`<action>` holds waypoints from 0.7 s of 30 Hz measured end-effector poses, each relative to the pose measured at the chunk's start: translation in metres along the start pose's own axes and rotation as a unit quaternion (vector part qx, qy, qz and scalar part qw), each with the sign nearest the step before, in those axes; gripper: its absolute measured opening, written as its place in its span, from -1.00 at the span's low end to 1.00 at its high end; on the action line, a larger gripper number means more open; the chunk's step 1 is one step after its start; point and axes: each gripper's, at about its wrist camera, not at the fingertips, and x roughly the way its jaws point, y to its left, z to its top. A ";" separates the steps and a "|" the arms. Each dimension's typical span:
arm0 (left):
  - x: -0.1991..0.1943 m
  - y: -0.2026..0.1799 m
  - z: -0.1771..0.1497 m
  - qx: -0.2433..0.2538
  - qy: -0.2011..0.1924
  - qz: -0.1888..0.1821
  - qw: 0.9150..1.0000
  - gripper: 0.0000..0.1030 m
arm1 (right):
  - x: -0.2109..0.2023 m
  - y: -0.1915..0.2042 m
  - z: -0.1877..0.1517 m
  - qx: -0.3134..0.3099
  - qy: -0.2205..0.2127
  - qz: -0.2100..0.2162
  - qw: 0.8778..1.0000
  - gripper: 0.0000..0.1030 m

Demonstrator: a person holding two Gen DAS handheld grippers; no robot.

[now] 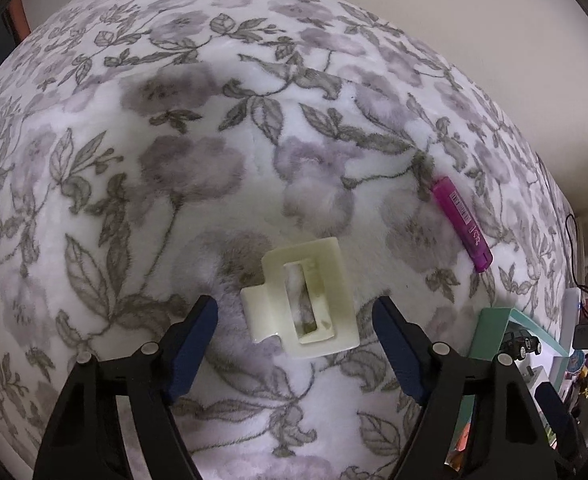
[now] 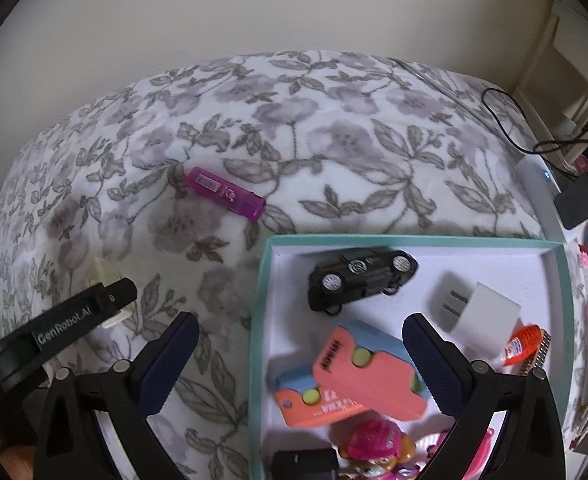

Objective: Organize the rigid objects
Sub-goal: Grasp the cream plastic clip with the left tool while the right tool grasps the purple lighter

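A cream hair claw clip [image 1: 300, 300] is found lying flat on the floral blanket [image 1: 174, 168], directly between and slightly ahead of the fingertips of the left gripper [image 1: 296, 344]. The jaws of that gripper are seen parted wider than the clip, with neither pad in contact; nothing is held. The clip's long axis is judged to run roughly along the gripper's pointing line, tilted a little, so that its narrower width is presented across the fingers. The left gripper is plainly the nearer one; only a corner of the clip is visible from the right wrist, mostly hidden behind the left tool's arm, on which "GenRobot.AI" [image 2: 63, 322] can be read. The right gripper [image 2: 300, 364] is seen spread wide and empty above the near-left part of the teal-rimmed box [image 2: 260, 300], in which a black toy car [image 2: 360, 278], a white plug adapter [image 2: 474, 312] and coral-and-blue cases [image 2: 366, 372] are lying. A magenta tube [image 2: 225, 196], bearing a barcode label and illegible script, remains on the blanket, well apart from both grippers.
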 end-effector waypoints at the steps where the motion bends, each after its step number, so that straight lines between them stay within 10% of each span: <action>1: 0.000 -0.001 0.001 0.002 -0.002 -0.001 1.000 0.53 | 0.001 0.001 0.001 -0.001 -0.001 -0.001 1.000 1.00; 7: 0.002 -0.009 0.005 0.022 -0.013 0.015 1.000 0.10 | 0.005 0.004 0.007 -0.007 -0.010 -0.005 1.000 1.00; 21: 0.007 -0.007 0.021 0.017 -0.028 -0.006 0.999 0.09 | 0.005 0.014 0.025 -0.014 -0.038 0.019 0.999 1.00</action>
